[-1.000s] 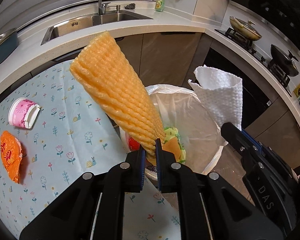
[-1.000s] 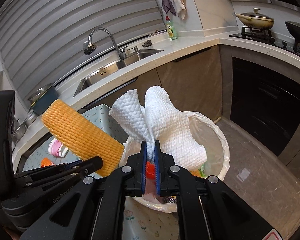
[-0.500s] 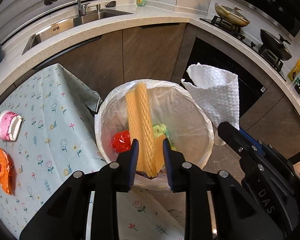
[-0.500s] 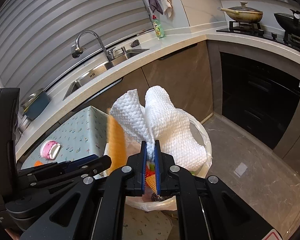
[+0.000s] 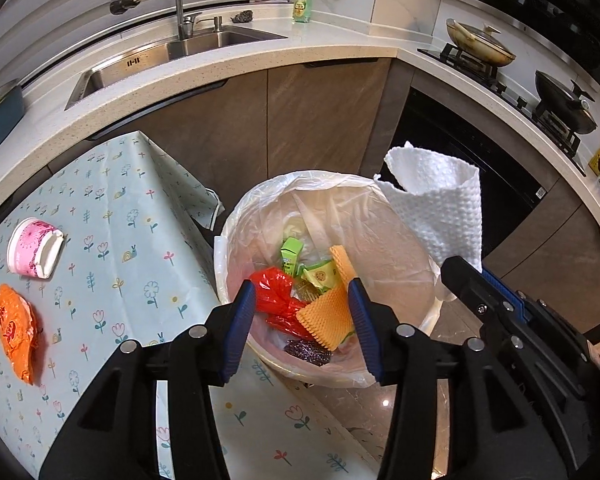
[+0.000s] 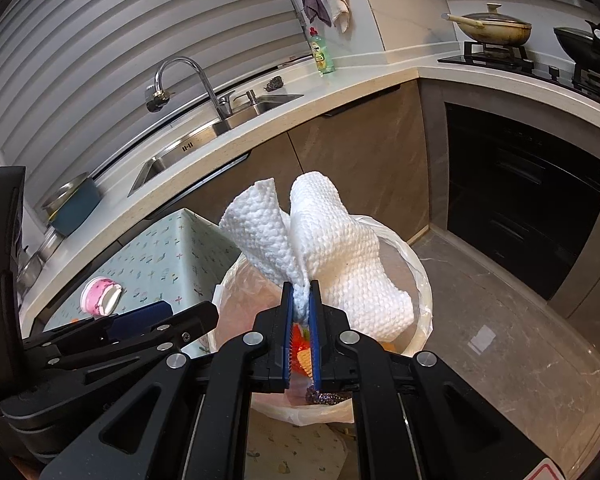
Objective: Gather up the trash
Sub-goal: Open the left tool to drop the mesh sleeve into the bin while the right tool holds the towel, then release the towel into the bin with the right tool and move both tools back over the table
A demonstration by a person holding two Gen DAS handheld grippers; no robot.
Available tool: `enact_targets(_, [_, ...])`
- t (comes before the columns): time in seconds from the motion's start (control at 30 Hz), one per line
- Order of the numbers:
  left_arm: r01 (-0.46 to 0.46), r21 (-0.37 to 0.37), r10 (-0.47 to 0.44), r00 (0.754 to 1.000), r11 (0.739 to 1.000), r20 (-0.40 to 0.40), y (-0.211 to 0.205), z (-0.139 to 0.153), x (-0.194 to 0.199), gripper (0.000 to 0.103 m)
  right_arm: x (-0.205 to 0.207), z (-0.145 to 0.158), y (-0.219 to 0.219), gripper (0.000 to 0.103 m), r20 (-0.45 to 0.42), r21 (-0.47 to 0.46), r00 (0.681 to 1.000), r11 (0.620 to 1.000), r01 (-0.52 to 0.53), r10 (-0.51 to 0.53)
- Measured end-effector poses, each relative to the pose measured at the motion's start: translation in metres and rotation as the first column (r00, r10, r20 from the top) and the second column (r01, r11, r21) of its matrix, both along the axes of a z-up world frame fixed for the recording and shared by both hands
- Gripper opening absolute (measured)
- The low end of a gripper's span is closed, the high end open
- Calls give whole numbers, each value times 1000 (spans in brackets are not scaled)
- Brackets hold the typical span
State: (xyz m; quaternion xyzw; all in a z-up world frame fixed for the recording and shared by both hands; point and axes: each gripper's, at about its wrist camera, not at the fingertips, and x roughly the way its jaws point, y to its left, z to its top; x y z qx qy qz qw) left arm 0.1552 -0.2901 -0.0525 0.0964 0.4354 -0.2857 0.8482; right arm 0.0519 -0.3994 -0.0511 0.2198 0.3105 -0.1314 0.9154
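Observation:
My left gripper is open and empty above the bin, a round bin lined with a clear bag. The orange foam net lies inside it with a red bag, green wrappers and a dark scourer. My right gripper is shut on a white paper towel and holds it over the bin's rim. The towel also shows in the left wrist view. A pink paper cup and an orange wrapper lie on the table.
The bin stands on the floor beside the table with a floral cloth. Behind runs a counter with a sink, a soap bottle and a stove with pans. Dark cabinets stand to the right.
My left gripper opened and let go of the orange foam net, which dropped into the bin. The right gripper still holds the towel above the bin.

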Motion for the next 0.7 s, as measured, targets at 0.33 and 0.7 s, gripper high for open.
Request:
enact_targets(0.33, [-40, -9, 40, 999, 999, 7, 13, 4, 4, 51, 12, 3, 5, 7, -5, -13, 1000, 1000, -22, 22])
enact_targets(0.7, [-127, -45, 128, 991, 991, 24, 43, 11, 14, 66, 27, 5, 15, 14, -13, -44, 999, 998, -46, 45])
